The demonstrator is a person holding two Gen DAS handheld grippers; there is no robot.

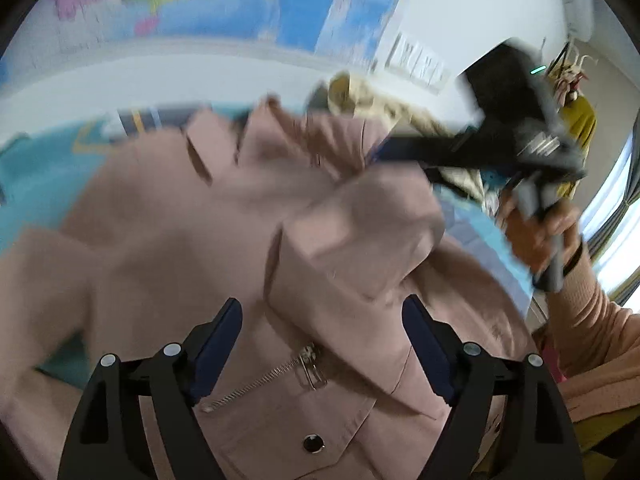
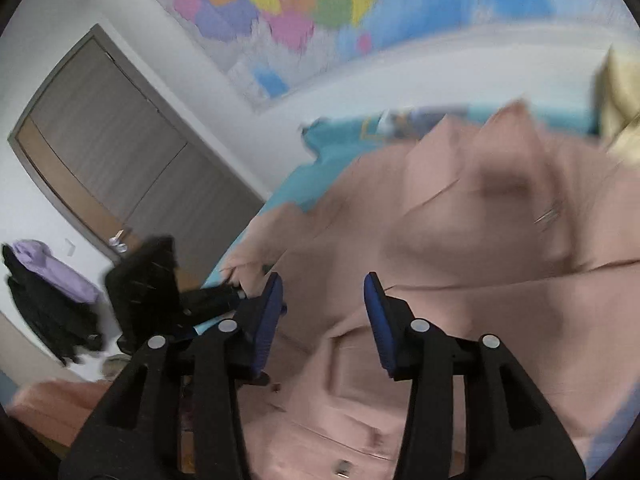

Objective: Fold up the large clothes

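A dusty-pink jacket (image 1: 200, 220) with a metal zipper (image 1: 272, 376) and a dark snap button (image 1: 313, 443) lies spread over a teal bed cover (image 1: 36, 168). My left gripper (image 1: 323, 306) hovers open above its front, and a folded flap lies below the gap between the jaws without being pinched. In the right wrist view the same jacket (image 2: 460, 240) fills the right half, blurred. My right gripper (image 2: 323, 280) is open over it, nothing between its fingers. The left wrist view shows the right gripper (image 1: 384, 151) above the collar, held by a hand (image 1: 540, 232).
A coloured wall map (image 2: 300, 0) hangs behind the bed. A grey door (image 2: 120, 148) and hung dark and lilac clothes (image 2: 48, 292) are at the left. A beige garment (image 1: 360, 96) lies beyond the jacket. A yellow garment (image 1: 580, 120) hangs by the curtained window (image 1: 616, 208).
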